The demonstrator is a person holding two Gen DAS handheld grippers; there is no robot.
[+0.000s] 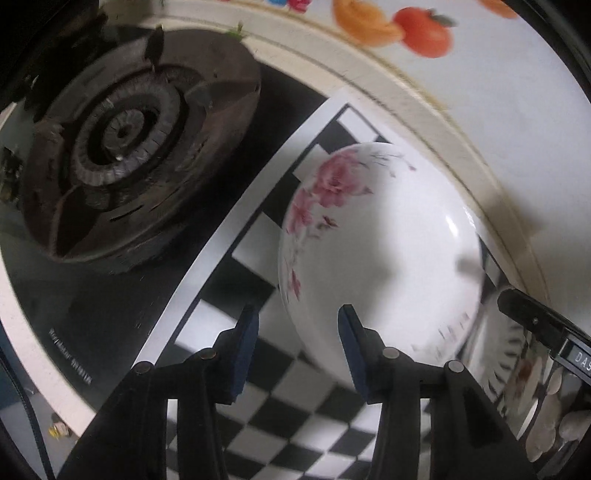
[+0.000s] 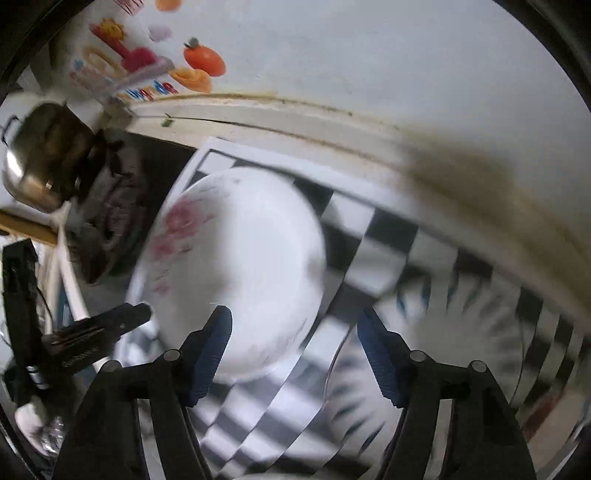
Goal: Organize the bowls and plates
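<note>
A black-and-white checked mat [image 1: 258, 424] covers the counter beside a black stove [image 1: 122, 306], whose round burner [image 1: 125, 147] sits at the far left of the left view. Behind both runs a cream ledge [image 1: 424, 110] under a white wall with fruit stickers [image 1: 399, 26]. On the mat rests a white bowl [image 1: 376, 258] with pink flowers printed on its left inner side; the right view shows the same bowl [image 2: 236, 266], blurred, toward the mat's stove-side end. To its right in that view lies a plate [image 2: 424, 332] with dark blue rim strokes, smeared by motion so its outline is hard to trace. A steel kettle [image 2: 40, 162] stands at the far left edge of the right view, on the stove. The left gripper [image 1: 298, 314] is spread wide with nothing between its blue pads; its right finger overlaps the bowl's near rim, but whether it touches cannot be told. The right gripper [image 2: 295, 321] is also wide apart and empty, its left finger over the bowl's near edge, its right finger over the plate.
</note>
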